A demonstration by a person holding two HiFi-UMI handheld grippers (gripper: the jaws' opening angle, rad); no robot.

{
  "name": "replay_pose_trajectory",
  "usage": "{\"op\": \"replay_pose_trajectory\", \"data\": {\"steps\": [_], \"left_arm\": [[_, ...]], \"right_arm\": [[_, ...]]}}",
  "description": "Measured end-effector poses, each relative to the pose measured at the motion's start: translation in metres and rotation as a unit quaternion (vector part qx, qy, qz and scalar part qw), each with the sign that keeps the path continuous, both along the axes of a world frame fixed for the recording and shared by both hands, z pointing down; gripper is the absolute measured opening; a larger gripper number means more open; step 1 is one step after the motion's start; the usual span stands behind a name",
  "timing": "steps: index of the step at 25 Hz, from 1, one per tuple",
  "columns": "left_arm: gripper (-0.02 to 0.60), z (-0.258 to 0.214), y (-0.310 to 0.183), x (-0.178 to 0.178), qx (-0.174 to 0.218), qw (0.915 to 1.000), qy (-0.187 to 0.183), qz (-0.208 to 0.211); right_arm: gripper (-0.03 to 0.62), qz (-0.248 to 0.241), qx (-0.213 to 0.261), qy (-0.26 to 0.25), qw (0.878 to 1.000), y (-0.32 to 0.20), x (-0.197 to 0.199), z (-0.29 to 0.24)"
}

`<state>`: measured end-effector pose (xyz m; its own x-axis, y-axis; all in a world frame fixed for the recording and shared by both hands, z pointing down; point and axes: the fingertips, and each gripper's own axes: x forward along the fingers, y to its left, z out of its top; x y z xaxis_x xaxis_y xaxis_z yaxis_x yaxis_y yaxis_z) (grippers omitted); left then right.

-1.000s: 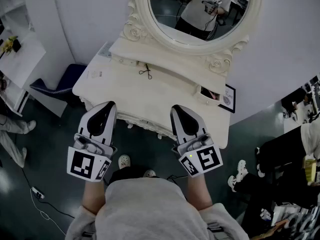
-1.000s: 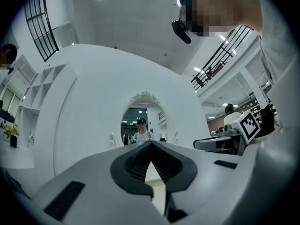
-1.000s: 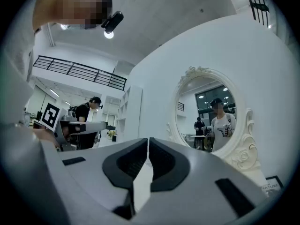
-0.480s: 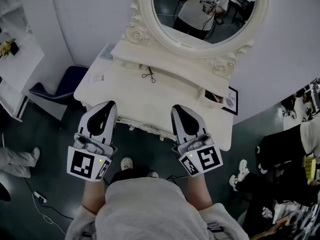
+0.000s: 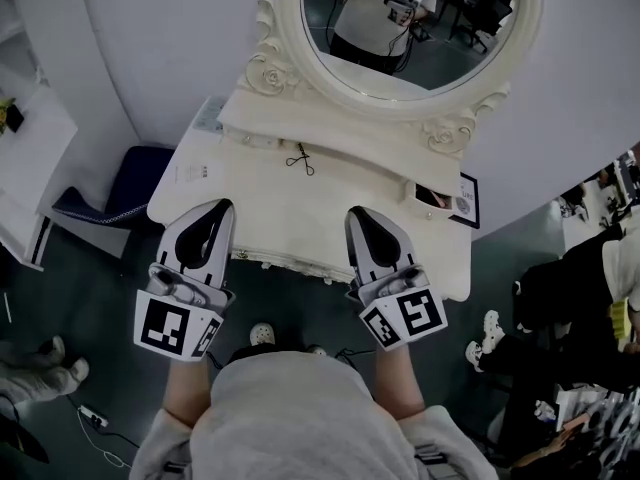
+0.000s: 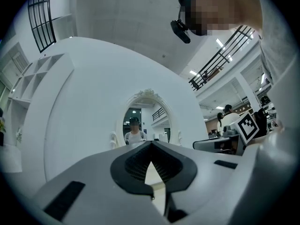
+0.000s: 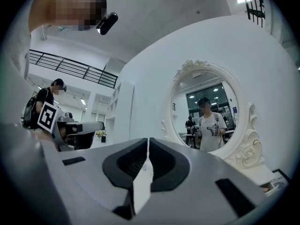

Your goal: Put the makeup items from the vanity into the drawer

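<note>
Dark green floor lay under a cream-white carved desk (image 5: 300,210) with a big oval mirror (image 5: 400,101) standing on it. At the left, the grey-and-black left gripper (image 5: 222,208) hung over the desk's front edge, its fingers pressed together on nothing. Farther back, near the middle, a small thin black makeup tool (image 5: 297,158) lay flat on the smooth desk top, well apart from both grippers. It looked like bent wire, hard and skinny. The grey-and-black right gripper (image 5: 357,214) hung at the front edge too, fingers closed and empty. At the right, a little open drawer (image 5: 428,194) sat in the raised back part, with something dark inside.

I think the job in hand was reaching for the tool. To do it well, the fingers should open first, come straight down, and pinch across the tool's middle, since a flat thin thing can slide on a slick top.
</note>
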<state>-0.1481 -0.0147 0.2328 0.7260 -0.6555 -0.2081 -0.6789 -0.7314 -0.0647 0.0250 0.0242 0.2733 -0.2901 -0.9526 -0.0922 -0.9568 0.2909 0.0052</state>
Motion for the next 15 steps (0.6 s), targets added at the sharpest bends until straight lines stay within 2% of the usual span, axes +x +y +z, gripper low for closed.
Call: {"op": "replay_pose_trajectory", "data": {"steps": [8,15], "left_arm": [[0.014,0.007,-0.029,-0.003,-0.002,0.9992,-0.005,0.038],[0.014,0.014,-0.05,0.016,-0.009,0.9981,-0.007,0.061]], "right_arm": [[0.026,0.03,-0.006,0.003,1.0,-0.019,-0.011,0.007],[0.026,0.042,-0.019,0.006,0.999,-0.033,0.0,0.016]]}}
